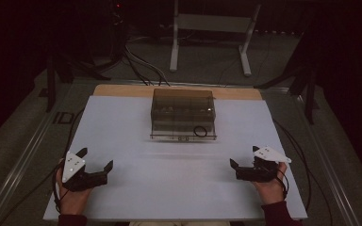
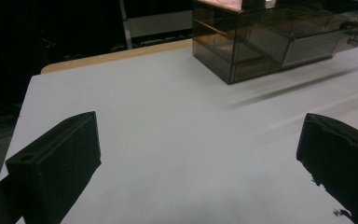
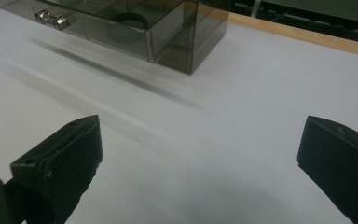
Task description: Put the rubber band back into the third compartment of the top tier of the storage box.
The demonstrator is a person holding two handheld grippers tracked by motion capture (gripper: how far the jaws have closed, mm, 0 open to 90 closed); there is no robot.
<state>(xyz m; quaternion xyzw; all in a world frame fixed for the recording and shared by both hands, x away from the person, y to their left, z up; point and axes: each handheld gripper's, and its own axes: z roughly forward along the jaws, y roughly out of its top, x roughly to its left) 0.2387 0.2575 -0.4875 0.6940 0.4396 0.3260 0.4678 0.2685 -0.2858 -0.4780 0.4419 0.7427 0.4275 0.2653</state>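
Note:
A smoky clear plastic drawer box stands at the far middle of the white table top. Its lower drawer is pulled out a little and holds a black ring. Small metal knobs show on the drawer front. My left gripper rests near the front left, open, with nothing between its jaws. My right gripper rests near the front right, also open and empty. Both sit well short of the box, which stands to the upper right in the left gripper view and at the upper left in the right gripper view.
A wooden strip edges the table's far side. Beyond it stand a white frame's legs and cables on the floor. Dark stands flank the table. Wide bare table top lies between the grippers and the box.

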